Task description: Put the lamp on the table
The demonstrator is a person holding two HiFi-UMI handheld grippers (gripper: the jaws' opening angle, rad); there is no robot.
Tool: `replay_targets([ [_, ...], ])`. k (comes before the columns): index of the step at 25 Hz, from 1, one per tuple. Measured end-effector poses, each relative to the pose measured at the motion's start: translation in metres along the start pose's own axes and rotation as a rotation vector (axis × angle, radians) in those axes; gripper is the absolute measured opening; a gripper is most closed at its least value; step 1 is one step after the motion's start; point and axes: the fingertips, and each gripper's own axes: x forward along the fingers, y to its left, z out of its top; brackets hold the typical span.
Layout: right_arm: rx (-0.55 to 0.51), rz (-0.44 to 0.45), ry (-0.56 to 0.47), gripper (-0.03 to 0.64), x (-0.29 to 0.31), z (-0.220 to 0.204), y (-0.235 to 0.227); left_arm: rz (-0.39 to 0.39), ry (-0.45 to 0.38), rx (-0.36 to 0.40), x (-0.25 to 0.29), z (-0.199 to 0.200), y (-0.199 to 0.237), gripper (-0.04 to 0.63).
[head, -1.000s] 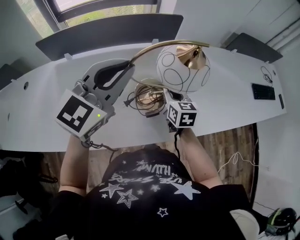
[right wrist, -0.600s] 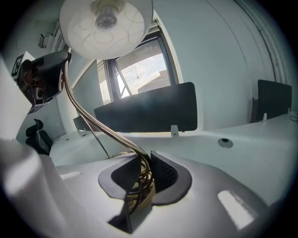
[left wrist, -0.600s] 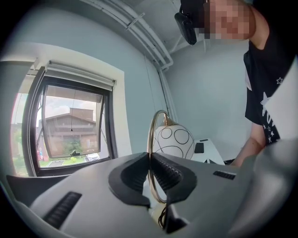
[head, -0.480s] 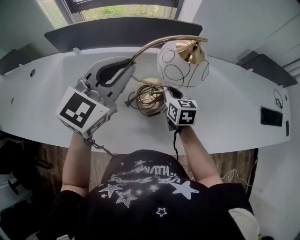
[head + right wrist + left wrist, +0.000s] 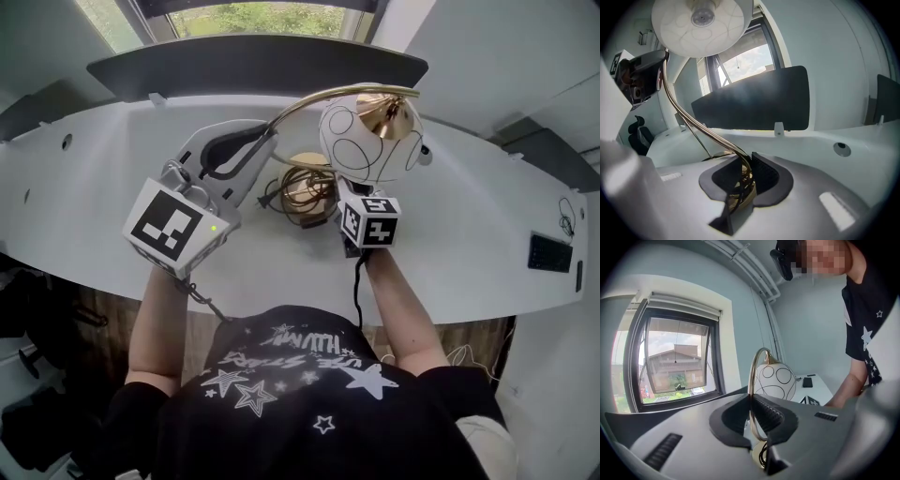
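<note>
Lamp (image 5: 367, 141) seems set on the table (image 5: 84, 206) at frame centre, left gripper (image 5: 751, 411) and right gripper (image 5: 743, 178) each clamped on its brass arm (image 5: 300, 105); only releasing remains.

in the head view the lamp (image 5: 368, 141)'s base lies mostly hidden under coiled cord (image 5: 298, 192); the right gripper (image 5: 744, 178)'s fingers (image 5: 765, 174) vanish beneath its shade; the counter (image 5: 94, 187)'s left end runs off-frame.

I count one lamp (image 5: 367, 141), one cord (image 5: 298, 190), one table (image 5: 103, 164), and two grippers: left gripper (image 5: 259, 142) and right gripper (image 5: 339, 193). Three panels (image 5: 253, 64) line the table's far edge, and two black devices (image 5: 548, 253) lie near its right edge.
</note>
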Motion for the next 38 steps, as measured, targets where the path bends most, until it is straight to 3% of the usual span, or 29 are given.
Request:
replay_targets([
  [14,0.005,-0.003,-0.015,0.055,0.015,0.0,-0.005,-0.023,0.007,0.029,0.003,-0.008,-0.008,0.031],
  [32,0.049,-0.021,-0.062,0.061,0.014,-0.002,-0.008,-0.034,-0.036,-0.006,0.005,-0.013,-0.001,0.031],
  [38,0.068,-0.027,-0.062,0.063,0.016,-0.002,-0.009,0.017,-0.069,-0.048,0.005,-0.013,0.002,0.032],
])
